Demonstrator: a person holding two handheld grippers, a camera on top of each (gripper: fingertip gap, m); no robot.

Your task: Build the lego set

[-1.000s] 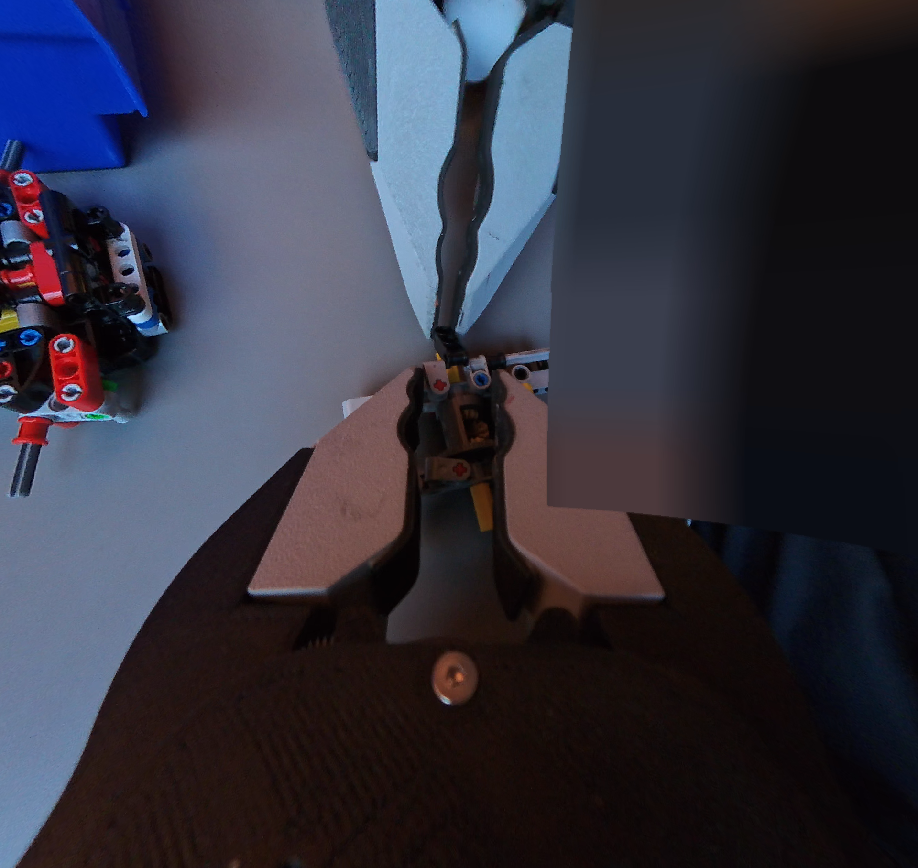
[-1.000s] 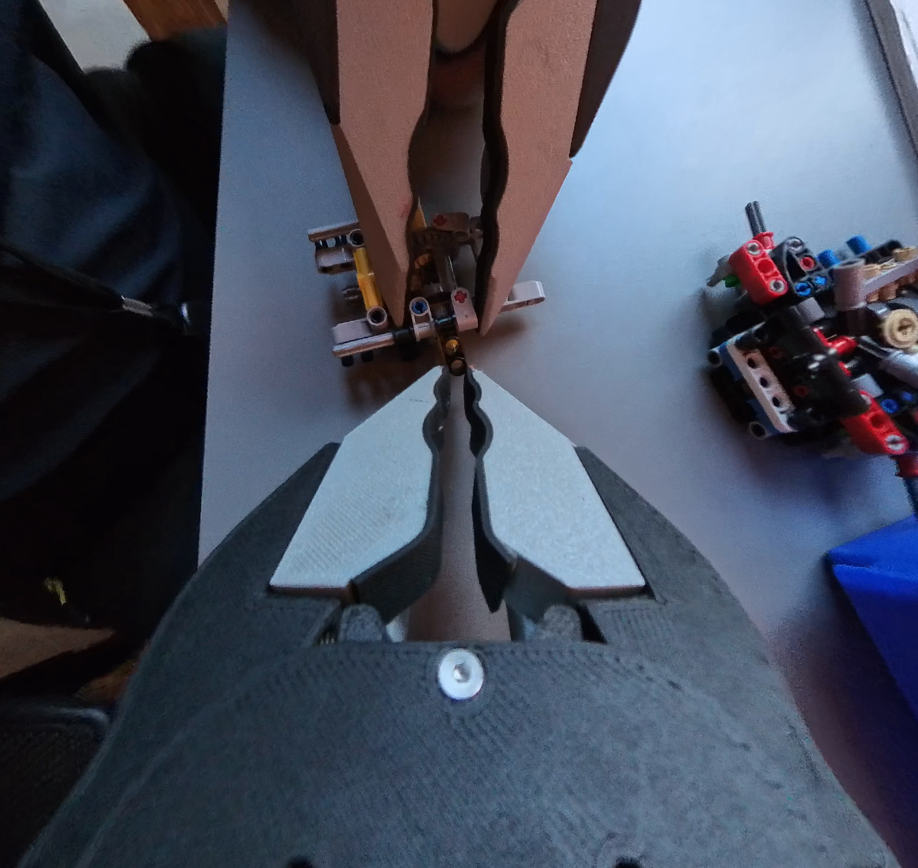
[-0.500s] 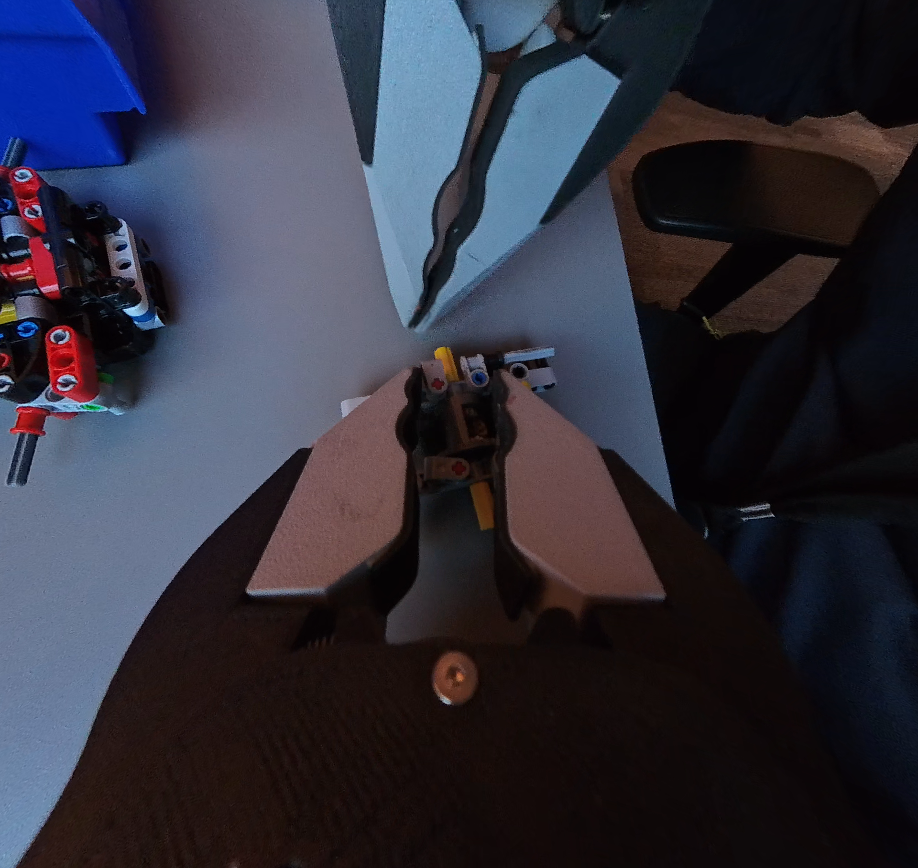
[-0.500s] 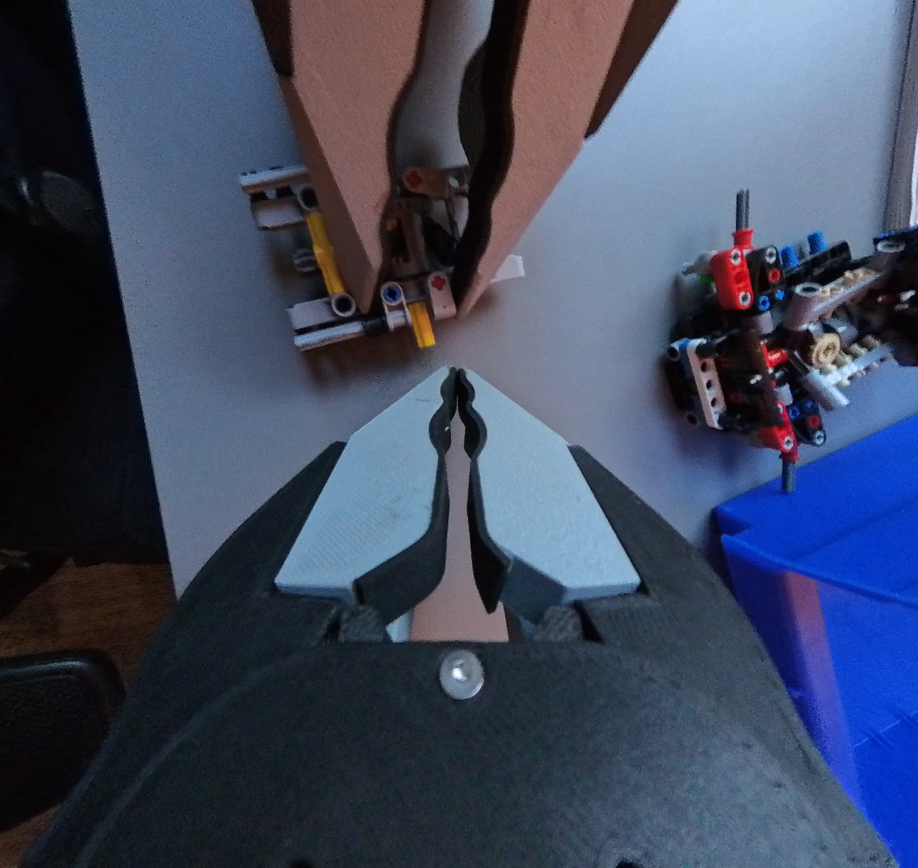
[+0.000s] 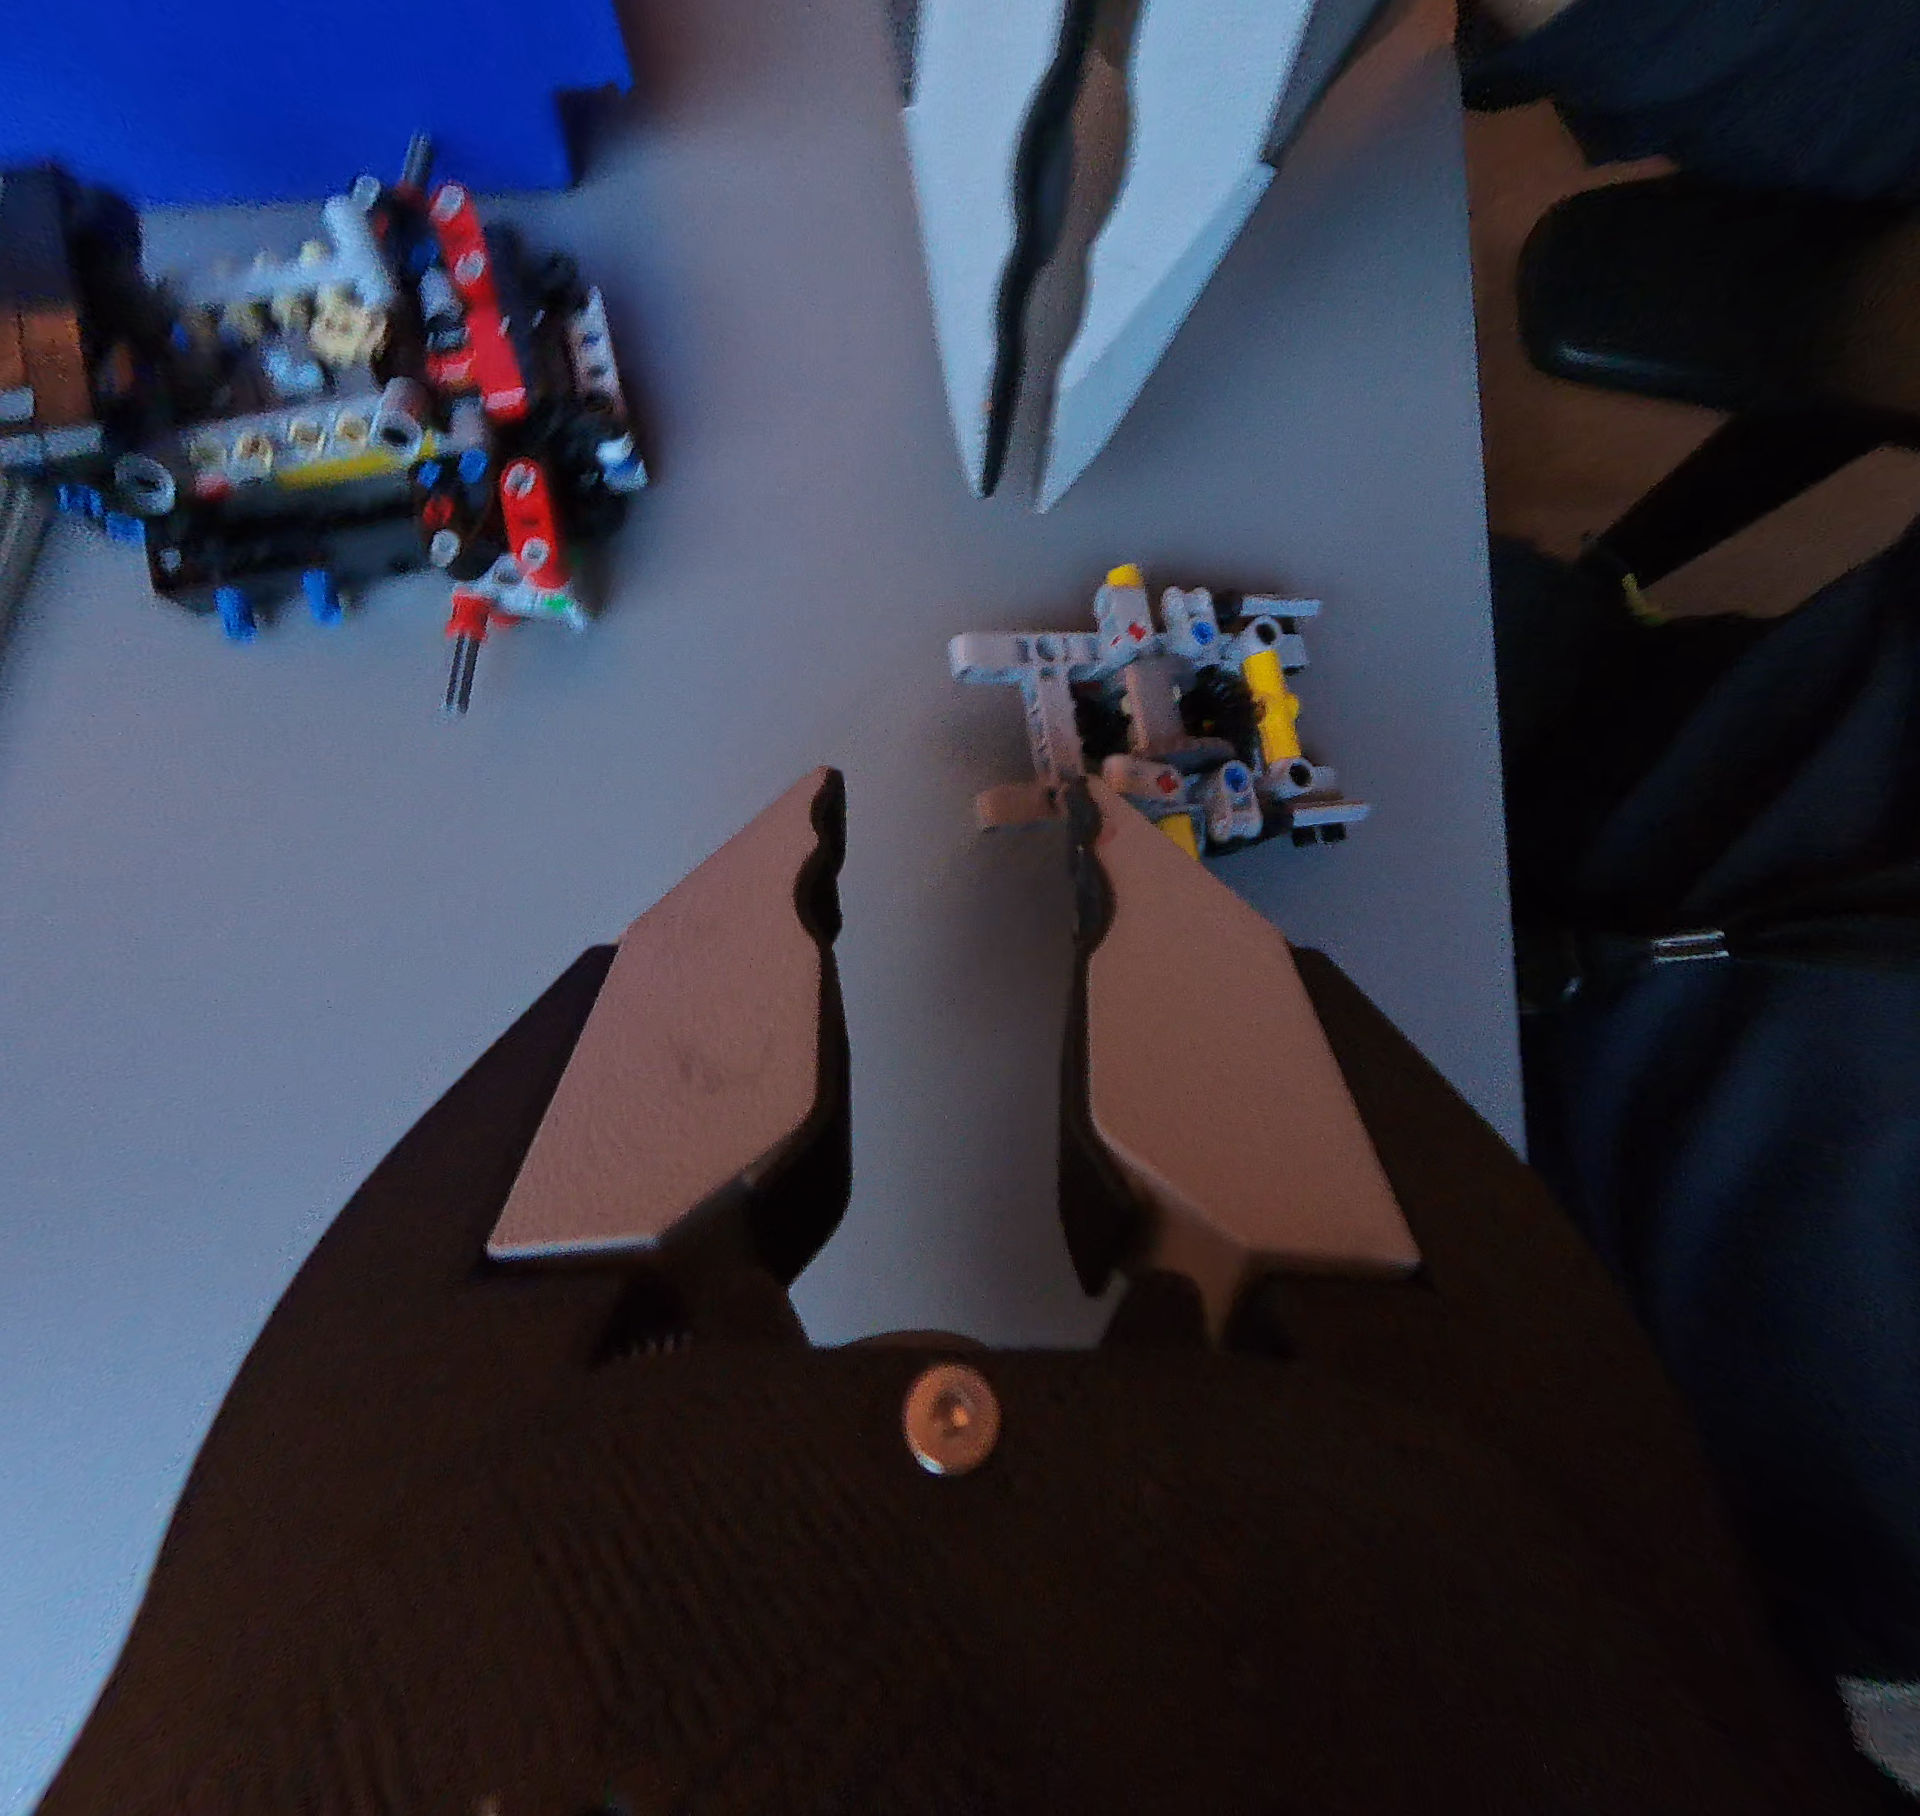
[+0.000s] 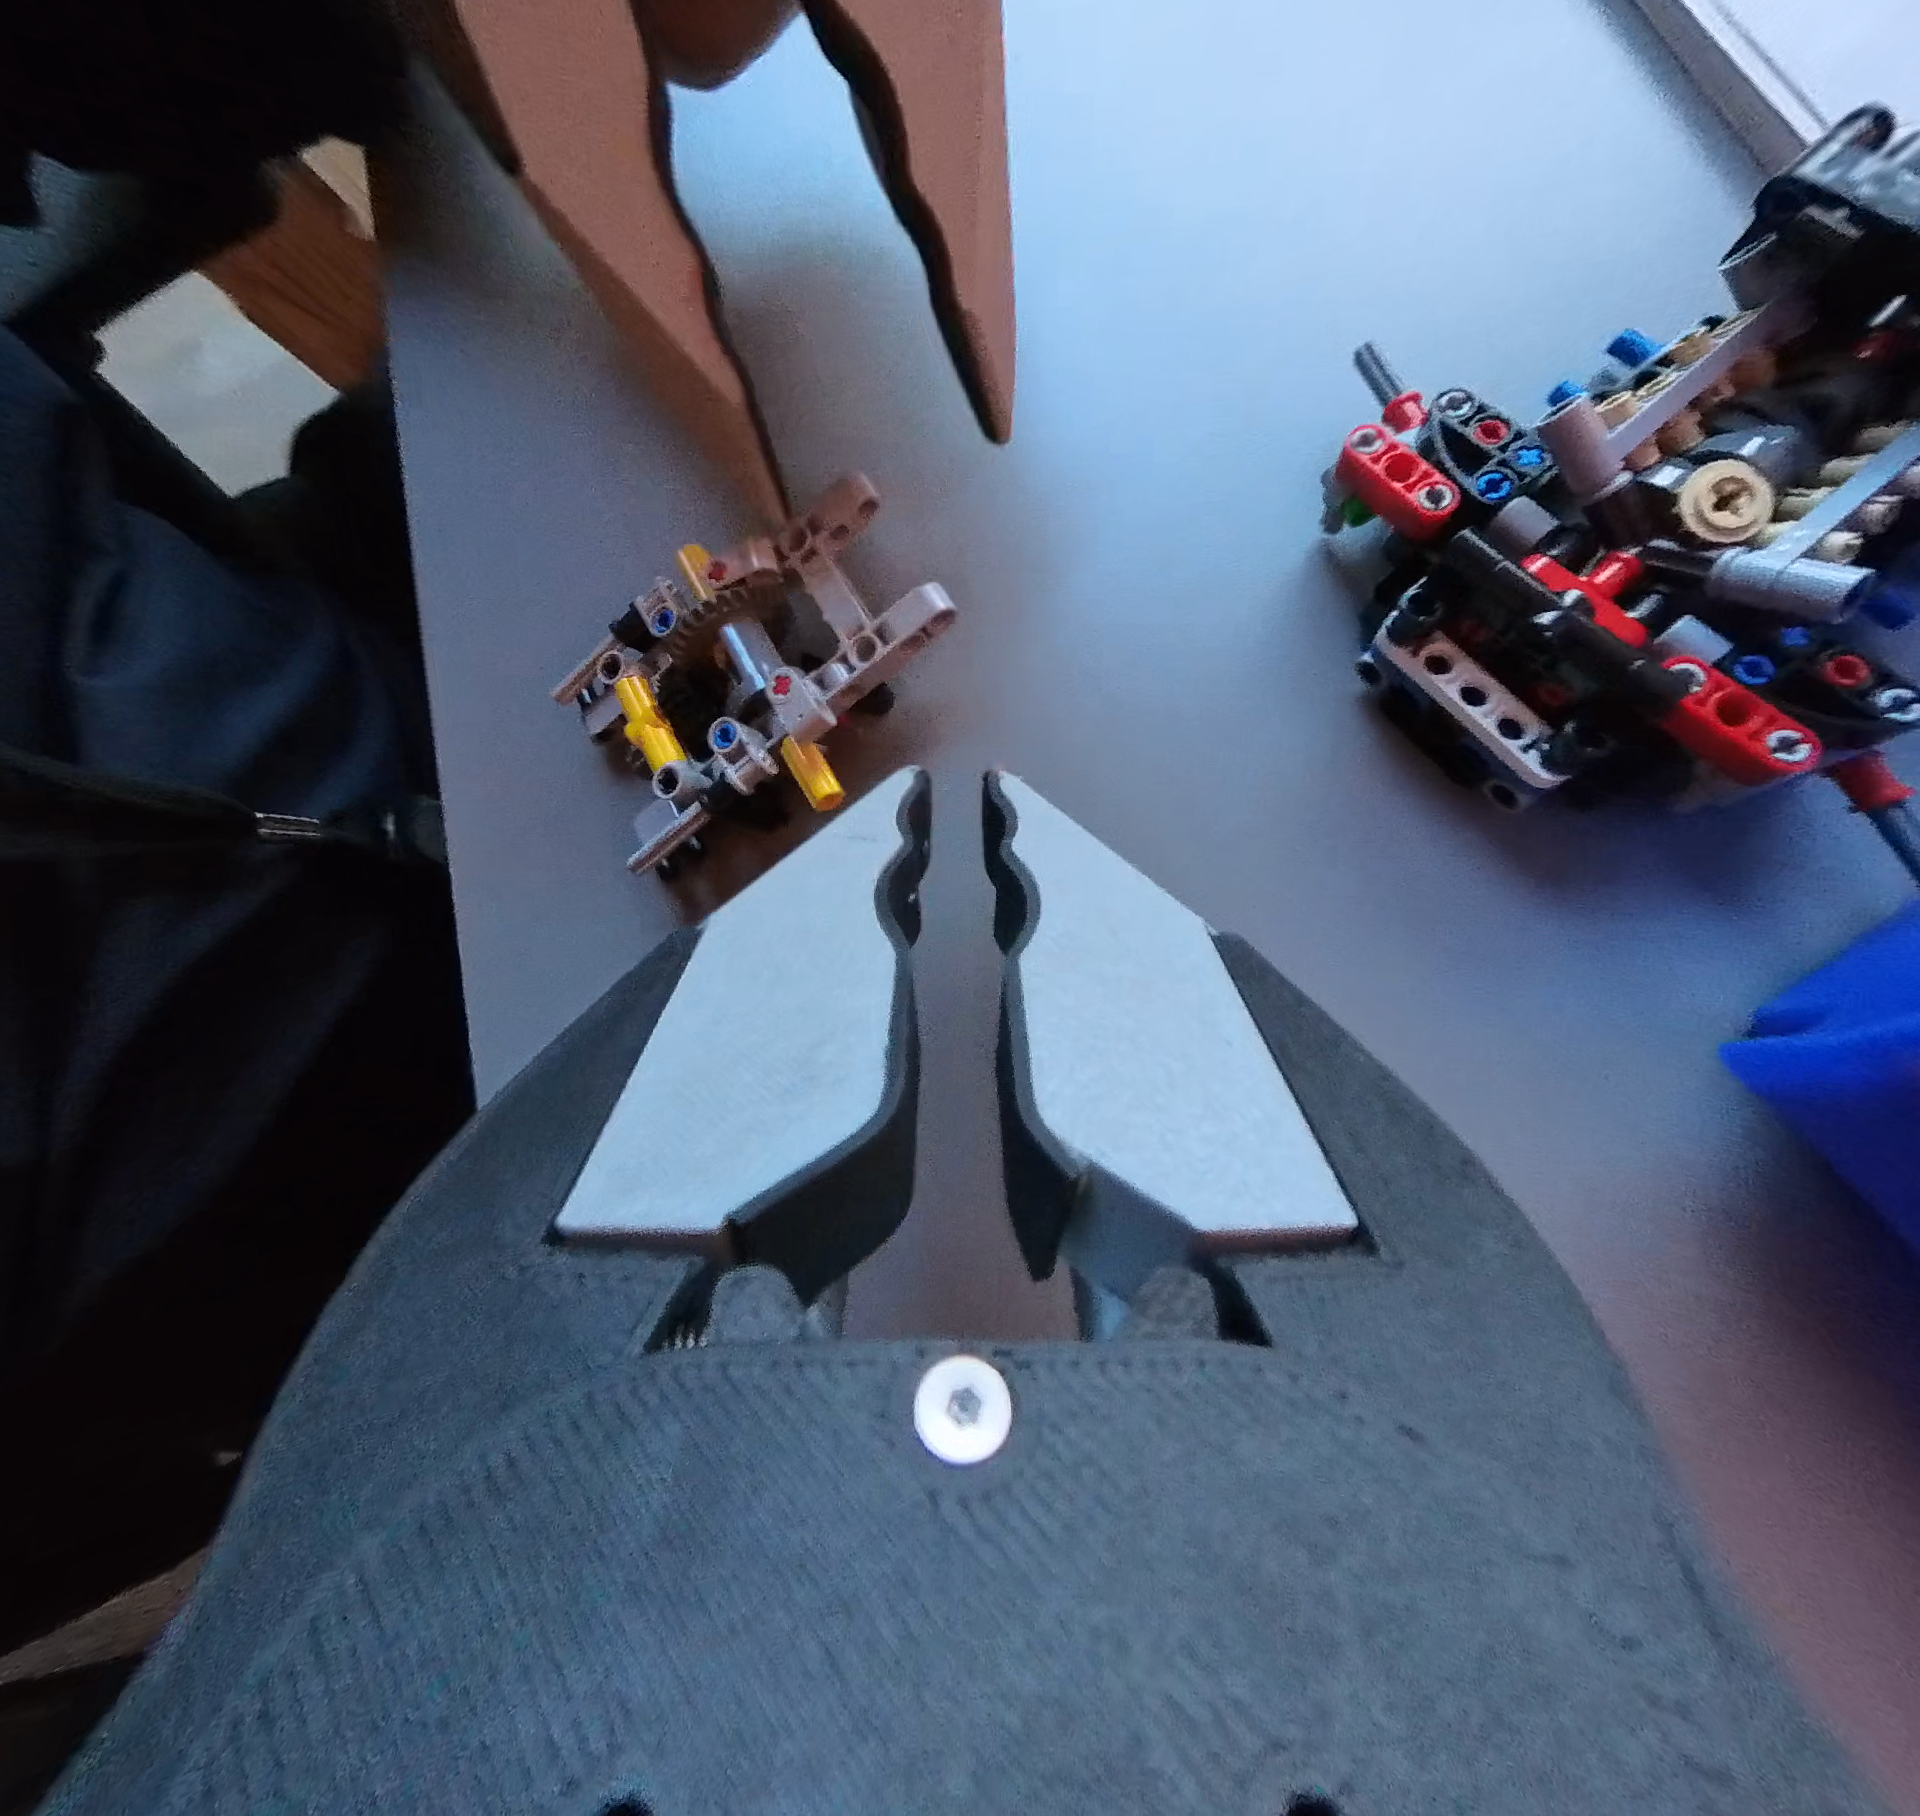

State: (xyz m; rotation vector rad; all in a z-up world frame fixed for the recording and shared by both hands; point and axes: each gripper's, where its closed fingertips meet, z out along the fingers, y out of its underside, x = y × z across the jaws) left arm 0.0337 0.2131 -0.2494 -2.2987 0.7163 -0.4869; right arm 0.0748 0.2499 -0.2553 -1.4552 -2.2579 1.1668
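Hovering with both hand-held grippers spread and bare — left hand-held gripper (image 5: 961, 795) wide, right hand-held gripper (image 6: 956, 779) narrowly; small grey-and-yellow brick assembly (image 6: 743, 675) lying on bench (image 6: 1143, 312) at ten o'clock — worth re-centring before pinching.

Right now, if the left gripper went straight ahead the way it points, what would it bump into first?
Probably the bare grey table. The left gripper is open, and the small grey-and-yellow brick assembly lies just right of its line; the right gripper is farther ahead, though depth is unclear.
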